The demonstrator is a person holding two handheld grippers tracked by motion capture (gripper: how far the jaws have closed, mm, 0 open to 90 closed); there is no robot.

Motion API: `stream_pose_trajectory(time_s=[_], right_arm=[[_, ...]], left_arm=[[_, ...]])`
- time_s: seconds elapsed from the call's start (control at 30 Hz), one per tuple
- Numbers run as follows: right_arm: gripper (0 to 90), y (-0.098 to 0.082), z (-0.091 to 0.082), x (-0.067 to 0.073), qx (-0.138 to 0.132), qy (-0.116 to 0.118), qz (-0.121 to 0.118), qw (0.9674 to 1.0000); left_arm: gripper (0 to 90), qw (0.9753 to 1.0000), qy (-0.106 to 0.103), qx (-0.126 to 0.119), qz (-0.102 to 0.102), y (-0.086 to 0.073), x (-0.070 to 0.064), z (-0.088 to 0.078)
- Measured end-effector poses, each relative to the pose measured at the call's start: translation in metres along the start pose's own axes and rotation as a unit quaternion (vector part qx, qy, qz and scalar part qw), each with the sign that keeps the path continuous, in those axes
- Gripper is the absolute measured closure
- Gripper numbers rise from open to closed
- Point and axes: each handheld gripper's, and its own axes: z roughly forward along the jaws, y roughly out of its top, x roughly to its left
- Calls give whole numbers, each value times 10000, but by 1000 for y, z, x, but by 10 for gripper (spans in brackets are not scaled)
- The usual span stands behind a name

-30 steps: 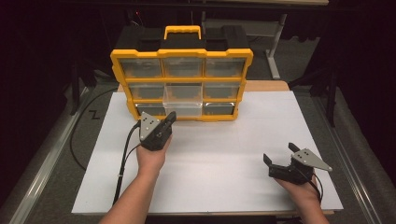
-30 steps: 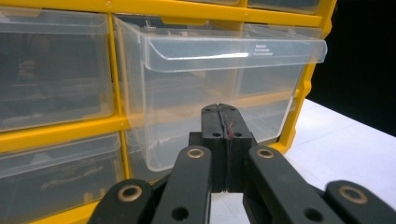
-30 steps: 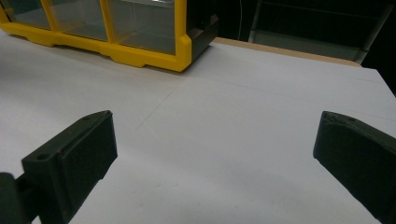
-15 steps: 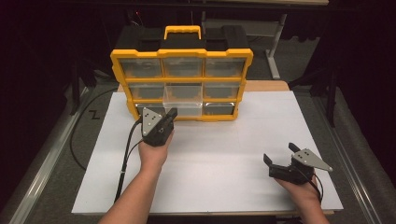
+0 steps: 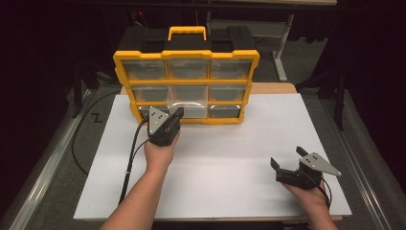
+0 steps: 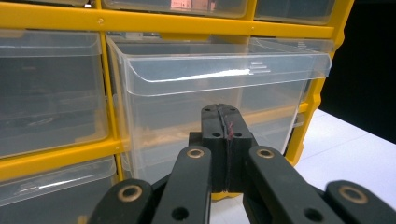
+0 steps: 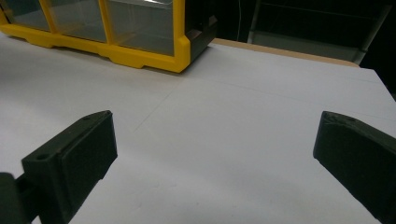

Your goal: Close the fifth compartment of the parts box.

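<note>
A yellow organiser (image 5: 186, 55) with clear drawers stands at the back of the white sheet (image 5: 225, 158). One clear drawer (image 5: 187, 108) in its middle column sticks out toward me. My left gripper (image 5: 176, 114) is shut, with its tips right in front of that drawer's left part. In the left gripper view the shut jaws (image 6: 225, 114) point at the drawer's (image 6: 224, 74) front wall, below its lip; I cannot tell whether they touch it. My right gripper (image 5: 287, 157) rests open near the front right. Its pads (image 7: 88, 140) stand wide apart over bare sheet.
The organiser's right corner (image 7: 180, 51) lies far ahead of the right gripper. A black cable (image 5: 131, 153) trails from the left gripper along the forearm. Wooden table edge (image 5: 273, 88) shows behind the sheet. Dark floor and metal frames surround the table.
My left gripper has crept slightly forward toward the organiser. The right gripper has stayed in place.
</note>
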Motion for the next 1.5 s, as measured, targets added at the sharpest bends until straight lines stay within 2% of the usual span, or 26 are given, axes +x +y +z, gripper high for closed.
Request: stream_pose_trajectory(time_s=[0.23,0.57,1.13,1.33,1.43,1.5], right_arm=[[12,0,1,0,-1,35,-10,10000],[12,0,1,1,-4,39,-24,10000],[11,0,0,0,-21,22,-25,10000],[12,0,0,0,-24,43,-12,10000],[12,0,0,0,-29,44,-6,10000],[12,0,0,0,-35,48,12,10000]], left_arm=[[894,10000,-12,14,-32,1,1,5],[895,10000,26,37,24,5,3,13],[895,9999,86,79,-83,9,8,30],[895,9998,172,126,-53,10,10,37],[895,9996,207,180,-80,10,12,41],[895,9995,189,184,-195,10,14,44]])
